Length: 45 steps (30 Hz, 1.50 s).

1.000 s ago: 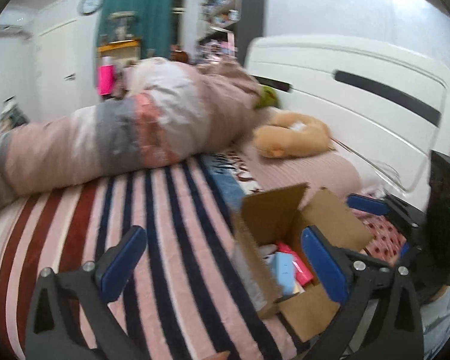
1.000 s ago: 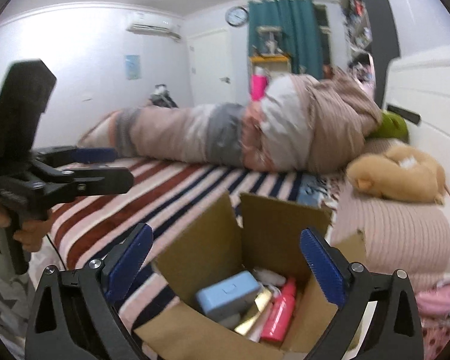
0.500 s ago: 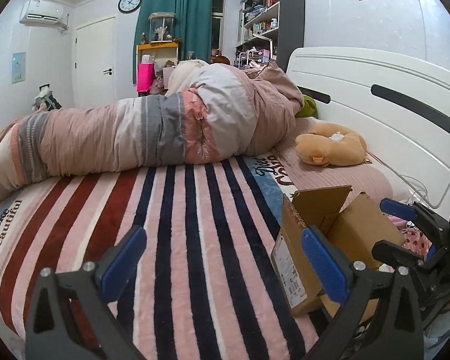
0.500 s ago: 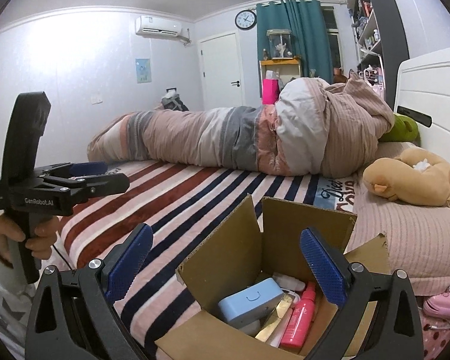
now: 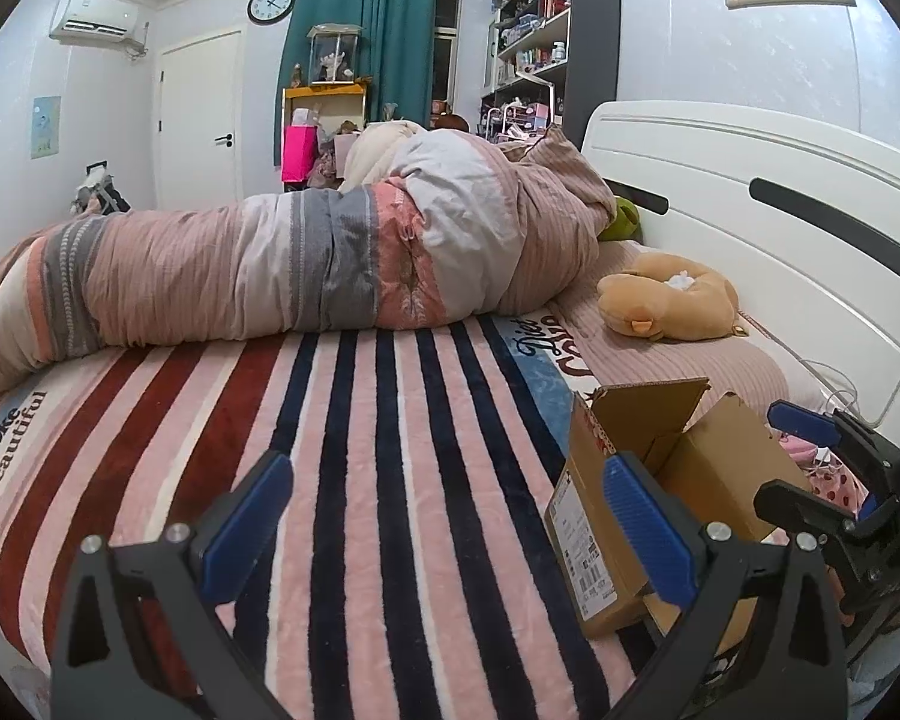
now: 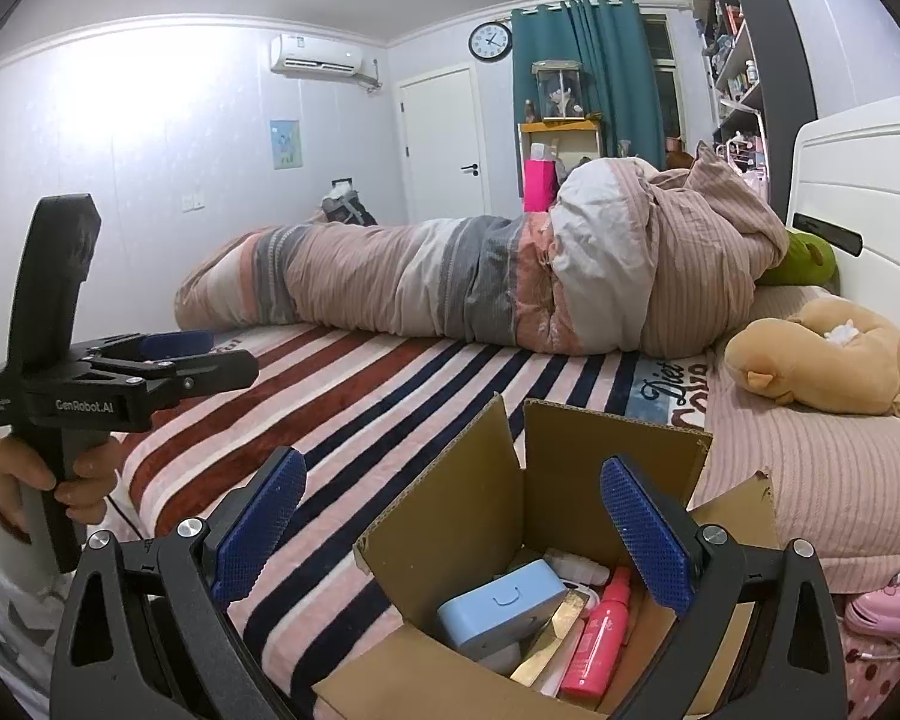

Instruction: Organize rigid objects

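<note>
Fleecy striped blanket in pink, dark red and navy covers the bed, with a long rumpled quilt of ribbed pink, grey and white cloth rolled across its far side. Against the smooth white headboard lies a soft tan plush toy on a corduroy-like pink cover.

On the blanket near the bed's edge stands a brown cardboard box, its 4 flaps standing open, a printed label on one outer wall. Inside it, packed close together, sit a pale blue rounded plastic case, a glossy pink bottle with a narrow cap lying on its side, a flat gold piece between them, and a small white object toward the back; what the white one is cannot be told.

The right tongs hang over the box mouth, released and spread wide, nothing between the 2 blue dimpled pads. The left tongs point along the blanket just beside the box, likewise spread wide and bare, their blue ribbed pads framing open stripes. From the right view the left tool's black frame shows side-on, gripped by a hand at its handle
</note>
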### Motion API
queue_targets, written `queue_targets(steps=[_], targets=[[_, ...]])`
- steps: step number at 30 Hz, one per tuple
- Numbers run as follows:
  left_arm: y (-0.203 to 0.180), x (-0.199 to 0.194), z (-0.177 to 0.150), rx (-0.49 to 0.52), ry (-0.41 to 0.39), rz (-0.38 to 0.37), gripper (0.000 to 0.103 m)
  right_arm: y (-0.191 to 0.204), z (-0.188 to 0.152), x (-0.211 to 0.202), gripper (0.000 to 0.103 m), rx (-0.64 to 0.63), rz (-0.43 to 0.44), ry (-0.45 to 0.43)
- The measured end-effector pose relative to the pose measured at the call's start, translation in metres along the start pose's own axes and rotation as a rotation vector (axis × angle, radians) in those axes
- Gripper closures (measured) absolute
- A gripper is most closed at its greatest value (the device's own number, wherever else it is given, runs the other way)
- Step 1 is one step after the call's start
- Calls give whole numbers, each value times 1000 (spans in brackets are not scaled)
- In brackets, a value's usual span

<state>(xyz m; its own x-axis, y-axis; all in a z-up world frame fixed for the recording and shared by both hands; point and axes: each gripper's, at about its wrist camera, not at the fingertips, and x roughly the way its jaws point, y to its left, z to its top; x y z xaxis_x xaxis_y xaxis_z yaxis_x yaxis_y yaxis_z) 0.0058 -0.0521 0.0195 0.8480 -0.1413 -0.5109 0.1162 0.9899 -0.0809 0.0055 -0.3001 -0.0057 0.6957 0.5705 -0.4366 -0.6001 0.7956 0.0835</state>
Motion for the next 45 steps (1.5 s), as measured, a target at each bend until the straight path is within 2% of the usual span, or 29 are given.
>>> queue_targets(steps=[18,45], targets=[[1,-1,-1,0,-3,14,1,-2,0,0,4,5,9,1],[0,-5,-6,2,4,42,1,29,-8,-2,4,29,1,2]])
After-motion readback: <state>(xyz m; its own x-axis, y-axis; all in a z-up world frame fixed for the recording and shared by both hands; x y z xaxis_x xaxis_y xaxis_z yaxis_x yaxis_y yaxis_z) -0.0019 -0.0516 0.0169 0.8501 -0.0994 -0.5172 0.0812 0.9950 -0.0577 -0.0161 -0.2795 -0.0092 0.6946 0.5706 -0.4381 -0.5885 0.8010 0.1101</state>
